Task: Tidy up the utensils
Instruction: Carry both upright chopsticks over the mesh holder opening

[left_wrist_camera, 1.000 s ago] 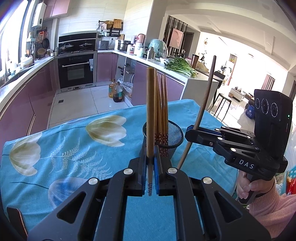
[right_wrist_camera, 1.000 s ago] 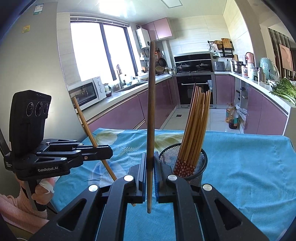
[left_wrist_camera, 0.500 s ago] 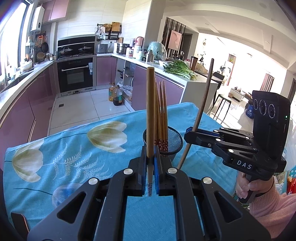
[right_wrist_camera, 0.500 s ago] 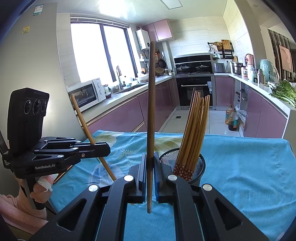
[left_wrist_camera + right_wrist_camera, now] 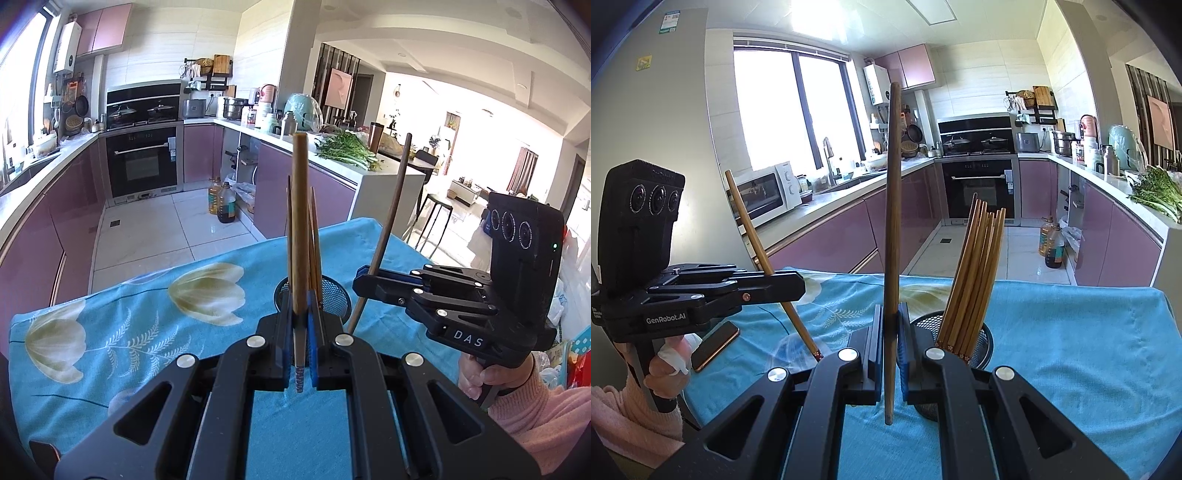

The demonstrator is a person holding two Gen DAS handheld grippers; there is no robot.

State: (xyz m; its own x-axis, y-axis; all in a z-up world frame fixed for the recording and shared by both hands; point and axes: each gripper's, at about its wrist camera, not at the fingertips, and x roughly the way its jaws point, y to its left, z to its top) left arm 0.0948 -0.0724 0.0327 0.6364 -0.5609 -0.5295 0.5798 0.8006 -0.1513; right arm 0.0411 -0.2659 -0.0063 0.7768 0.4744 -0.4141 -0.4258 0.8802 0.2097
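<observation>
A black mesh holder [image 5: 984,341] stands on the blue cloth with several wooden chopsticks [image 5: 975,280] leaning in it. My left gripper [image 5: 300,332] is shut on a light wooden chopstick [image 5: 299,221], held upright just in front of the holder [image 5: 334,295]. My right gripper [image 5: 891,332] is shut on a darker brown chopstick [image 5: 893,221], also upright, to the left of the holder. Each view shows the other gripper: the right gripper [image 5: 364,282] with its dark chopstick [image 5: 388,229], and the left gripper [image 5: 798,284] with its light chopstick [image 5: 757,243] tilted.
The table [image 5: 129,332] wears a blue cloth with pale flowers. A phone [image 5: 714,345] lies near its left edge. Hands in pink sleeves [image 5: 535,410] hold both grippers. Purple kitchen counters and an oven stand beyond the table.
My left gripper has risen a little with its chopstick, so the holder sits lower in its view. The right gripper has stayed where it was.
</observation>
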